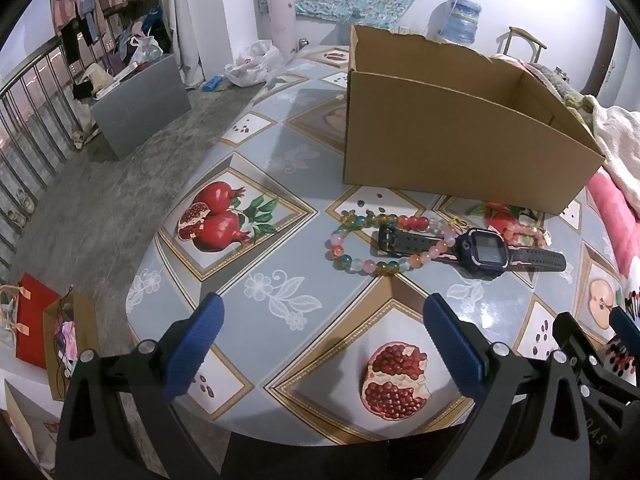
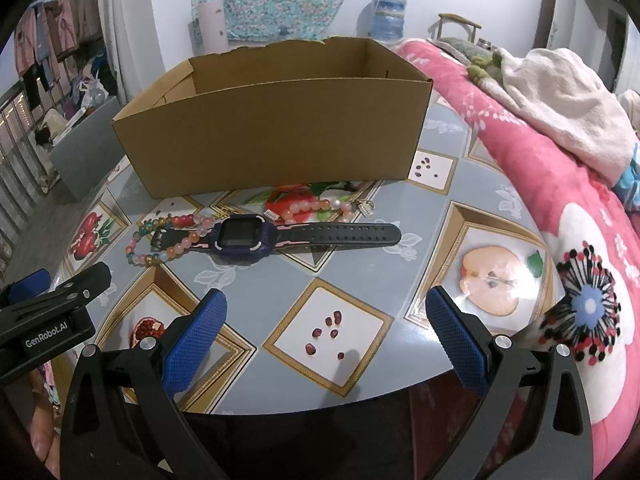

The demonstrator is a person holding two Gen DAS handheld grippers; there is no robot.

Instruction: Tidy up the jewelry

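Left gripper [image 2: 56,300], marked "GenRobot.AI", and right gripper [image 2: 326,318] hover, fingers apart, before the watch [image 2: 240,238].

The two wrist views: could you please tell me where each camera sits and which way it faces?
Left wrist: on the left tongs, open, facing the brown cardboard box; right tongs at the edge.
Right wrist: on the right tongs, open, facing the box; left tongs at the edge.
Shared: purple-faced black-strapped watch, multicoloured bead bracelet.
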